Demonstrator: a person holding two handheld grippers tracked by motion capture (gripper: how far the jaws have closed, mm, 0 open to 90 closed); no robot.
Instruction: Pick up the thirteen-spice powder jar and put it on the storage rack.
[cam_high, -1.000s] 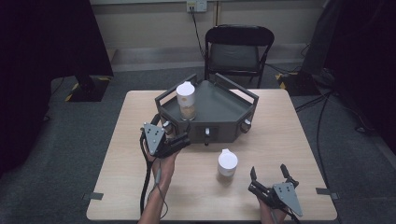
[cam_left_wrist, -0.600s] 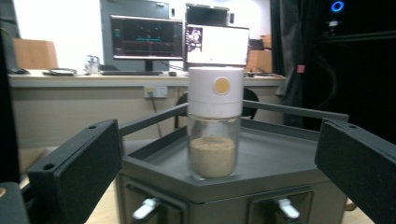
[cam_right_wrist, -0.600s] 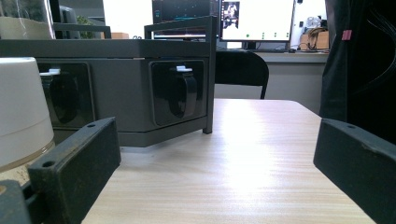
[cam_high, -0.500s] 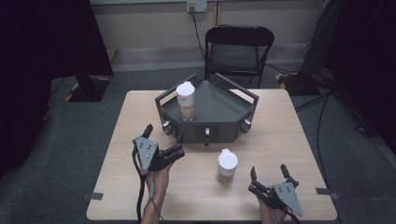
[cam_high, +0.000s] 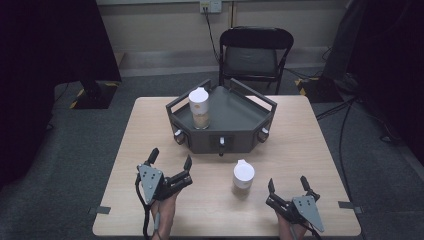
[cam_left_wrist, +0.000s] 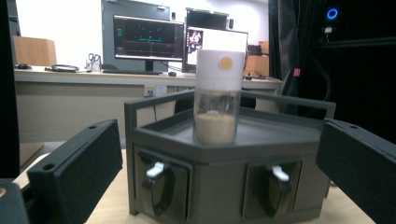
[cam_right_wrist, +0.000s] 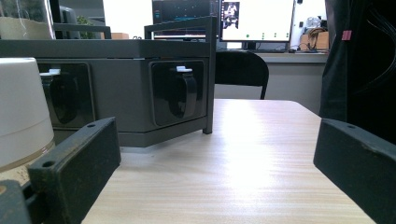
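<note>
Both grippers, left (cam_high: 170, 161) and right (cam_high: 287, 186), are hovering spread near the jar (cam_high: 243, 176); the right should be straddling its body squarely before pinching.

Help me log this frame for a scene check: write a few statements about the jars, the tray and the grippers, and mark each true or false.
1. One jar stands on the grey tray. True.
2. The second jar lies on its side on the table. False: it stands upright, in front of the tray.
3. The left gripper is shut on a jar. False: it is open and holds nothing.
4. The right gripper is open above the table's near edge. True.
5. Both jars have white lids. True.
</note>
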